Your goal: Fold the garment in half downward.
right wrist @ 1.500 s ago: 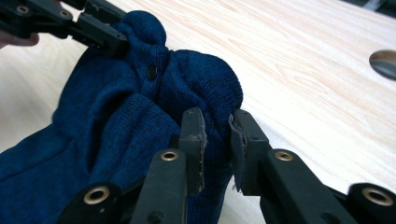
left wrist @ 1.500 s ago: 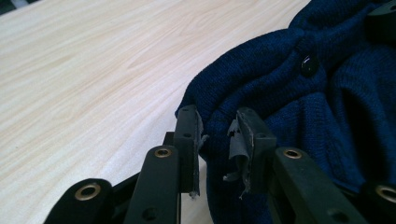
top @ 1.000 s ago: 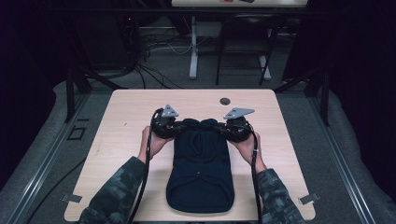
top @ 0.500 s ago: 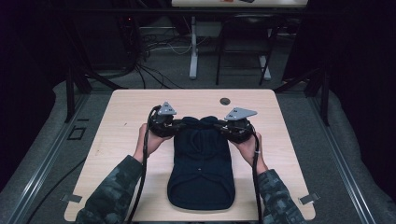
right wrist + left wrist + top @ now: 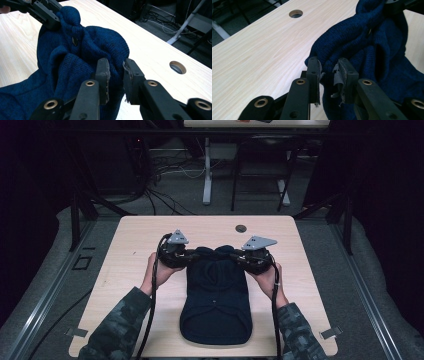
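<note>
A dark blue knitted garment (image 5: 216, 305) lies lengthwise on the middle of the wooden table (image 5: 130, 245), its far end bunched up. My left gripper (image 5: 186, 254) is shut on the far left corner of the knit (image 5: 362, 45), fabric pinched between its jaws (image 5: 328, 72). On the far right corner my right gripper (image 5: 241, 257) is shut too, with the knit (image 5: 75, 57) caught between its pads (image 5: 115, 75). A small button (image 5: 74, 40) shows on the bunched fabric. The other gripper's jaw (image 5: 47, 15) grips the fabric at the top left of the right gripper view.
A round cable hole (image 5: 241, 228) sits in the table near its far edge, right of centre. Beyond the table stand a desk leg (image 5: 207, 170) and cables on a grey floor. Bare wood lies left and right of the garment.
Both grippers have carried the garment's far end a little farther from the person, and the garment has slid slightly that way.
</note>
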Available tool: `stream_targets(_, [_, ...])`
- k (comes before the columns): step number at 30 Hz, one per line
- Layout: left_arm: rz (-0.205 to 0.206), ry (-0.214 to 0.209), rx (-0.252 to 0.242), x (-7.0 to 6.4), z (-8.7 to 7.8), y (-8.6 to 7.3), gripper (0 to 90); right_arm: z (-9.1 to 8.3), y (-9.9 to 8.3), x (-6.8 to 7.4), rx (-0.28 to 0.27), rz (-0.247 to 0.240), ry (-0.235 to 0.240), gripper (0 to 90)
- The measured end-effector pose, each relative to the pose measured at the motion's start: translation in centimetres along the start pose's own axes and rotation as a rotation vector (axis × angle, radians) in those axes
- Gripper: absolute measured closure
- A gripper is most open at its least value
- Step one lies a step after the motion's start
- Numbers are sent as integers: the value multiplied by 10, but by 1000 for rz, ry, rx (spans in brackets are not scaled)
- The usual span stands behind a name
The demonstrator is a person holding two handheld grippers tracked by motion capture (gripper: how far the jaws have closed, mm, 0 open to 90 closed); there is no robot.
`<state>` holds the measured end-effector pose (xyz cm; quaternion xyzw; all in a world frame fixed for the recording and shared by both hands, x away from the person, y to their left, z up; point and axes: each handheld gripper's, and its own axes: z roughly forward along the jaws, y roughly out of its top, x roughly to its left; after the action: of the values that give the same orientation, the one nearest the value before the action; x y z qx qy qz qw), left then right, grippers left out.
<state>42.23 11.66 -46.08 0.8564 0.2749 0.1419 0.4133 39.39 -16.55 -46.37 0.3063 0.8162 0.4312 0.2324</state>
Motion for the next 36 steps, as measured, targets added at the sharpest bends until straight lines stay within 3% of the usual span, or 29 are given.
stream_targets(19, [68, -12, 19, -12, -7, -4, 732, -9, -11, 9, 37, -30, 35, 739])
stream_targets(28, [65, -17, 17, -11, -6, -3, 734, -8, -15, 9, 37, -28, 31, 750])
stream_targets(31, [80, -23, 28, -13, -6, -2, 738, -7, -15, 8, 41, -20, 38, 748])
stream_targets(36, [94, -10, 14, -13, -6, 2, 748, -4, -13, 2, 59, 54, 76, 706])
